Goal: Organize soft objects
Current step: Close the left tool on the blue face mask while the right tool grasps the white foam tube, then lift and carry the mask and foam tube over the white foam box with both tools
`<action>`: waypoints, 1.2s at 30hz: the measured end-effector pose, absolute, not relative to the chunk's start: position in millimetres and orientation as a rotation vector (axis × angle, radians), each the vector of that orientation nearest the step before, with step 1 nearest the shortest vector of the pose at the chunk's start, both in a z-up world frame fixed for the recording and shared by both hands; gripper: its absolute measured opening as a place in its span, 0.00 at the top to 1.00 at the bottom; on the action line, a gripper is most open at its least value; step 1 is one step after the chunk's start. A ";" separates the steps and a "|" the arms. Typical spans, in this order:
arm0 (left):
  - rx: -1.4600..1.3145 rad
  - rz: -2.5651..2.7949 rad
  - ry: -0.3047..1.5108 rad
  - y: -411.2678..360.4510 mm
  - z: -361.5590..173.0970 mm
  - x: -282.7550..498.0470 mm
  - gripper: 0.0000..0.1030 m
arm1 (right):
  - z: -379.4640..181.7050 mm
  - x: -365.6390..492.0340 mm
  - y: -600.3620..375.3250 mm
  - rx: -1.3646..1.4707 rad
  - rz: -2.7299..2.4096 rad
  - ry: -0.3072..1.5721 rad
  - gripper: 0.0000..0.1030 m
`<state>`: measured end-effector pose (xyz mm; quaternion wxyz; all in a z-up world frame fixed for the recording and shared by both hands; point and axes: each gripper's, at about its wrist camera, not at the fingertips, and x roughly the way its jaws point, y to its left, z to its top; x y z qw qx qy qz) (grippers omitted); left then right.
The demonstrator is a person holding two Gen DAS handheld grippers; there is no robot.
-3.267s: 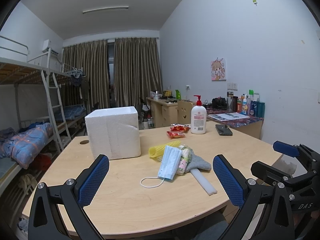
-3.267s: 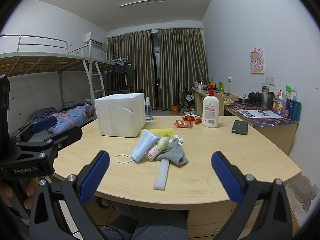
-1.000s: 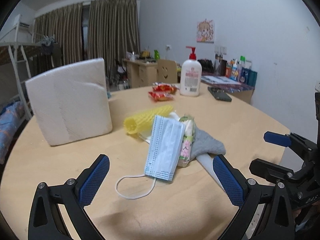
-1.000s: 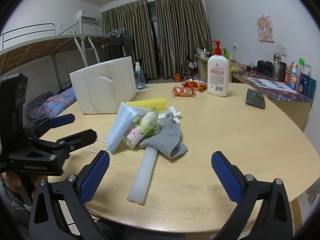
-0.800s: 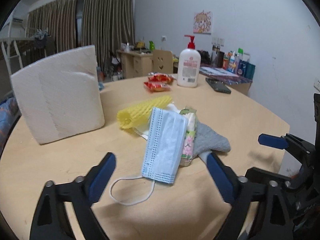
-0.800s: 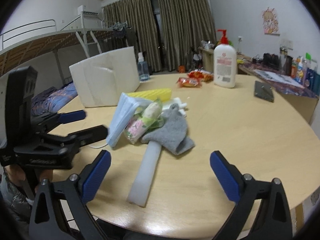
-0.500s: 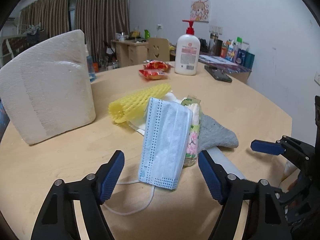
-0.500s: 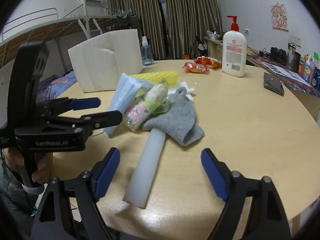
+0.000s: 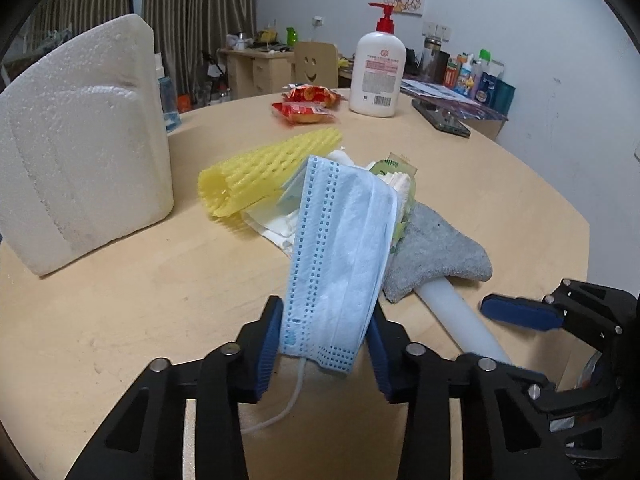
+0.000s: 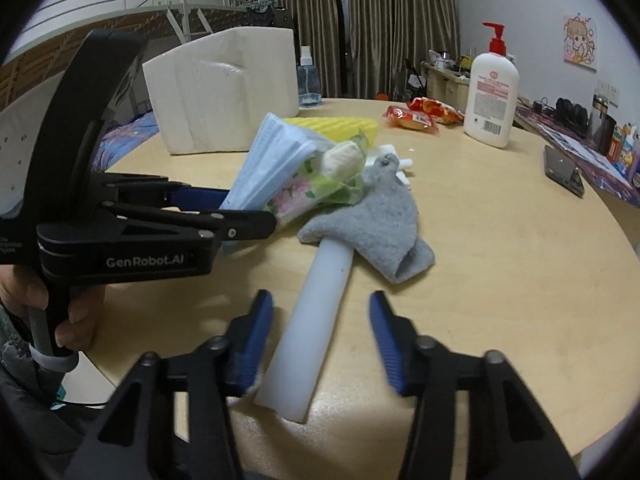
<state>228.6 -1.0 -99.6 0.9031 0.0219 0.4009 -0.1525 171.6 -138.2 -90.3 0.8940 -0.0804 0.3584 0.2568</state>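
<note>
A pile of soft things lies on the round wooden table (image 9: 160, 300). A blue face mask (image 9: 340, 248) leans on a floral tissue pack (image 10: 304, 192), beside a grey sock (image 9: 436, 256) and a yellow foam net (image 9: 268, 168). A white foam tube (image 10: 320, 320) sticks out from under the sock. My left gripper (image 9: 324, 344) has the mask's lower end between its closing jaws; the mask looks flat, not squeezed. My right gripper (image 10: 320, 336) straddles the tube, its jaws closing with gaps on both sides. Each gripper also shows in the other view, left gripper (image 10: 236, 208) and right gripper (image 9: 504, 340).
A white styrofoam box (image 9: 80, 160) stands at the left behind the pile. Farther back are a lotion pump bottle (image 9: 378, 76), red snack packets (image 9: 304, 106), a phone (image 9: 440, 118) and a small spray bottle (image 10: 308, 80). A hand (image 10: 76, 320) holds the left gripper's handle.
Both grippers came forward and down to the pile and their jaws narrowed a lot. The left now brackets the mask's end, and the right brackets the foam tube.
</note>
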 end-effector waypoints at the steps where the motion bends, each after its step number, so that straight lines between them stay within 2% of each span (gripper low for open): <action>1: 0.045 -0.314 0.825 -1.1 -99.1 227.8 0.67 | -90.1 171.2 -137.7 -0.177 0.530 0.744 0.59; 3: 0.042 -0.317 0.818 0.0 -97.8 226.0 0.76 | -89.5 170.4 -137.8 -0.185 0.534 0.747 0.69; 5: 0.034 -0.322 0.812 1.2 -97.2 226.0 0.84 | -89.4 170.8 -136.5 -0.196 0.542 0.749 0.73; 9: 0.025 -0.346 0.799 1.6 -95.2 223.2 0.92 | -90.0 170.8 -134.1 -0.218 0.540 0.744 0.76; 22: -0.004 -0.359 0.699 12.9 -67.2 206.5 0.92 | -72.4 162.6 -146.9 -0.115 0.597 0.700 0.78; 36: 0.002 -0.341 0.532 24.6 -17.4 145.8 0.92 | -36.2 136.5 -158.2 -0.073 0.601 0.564 0.78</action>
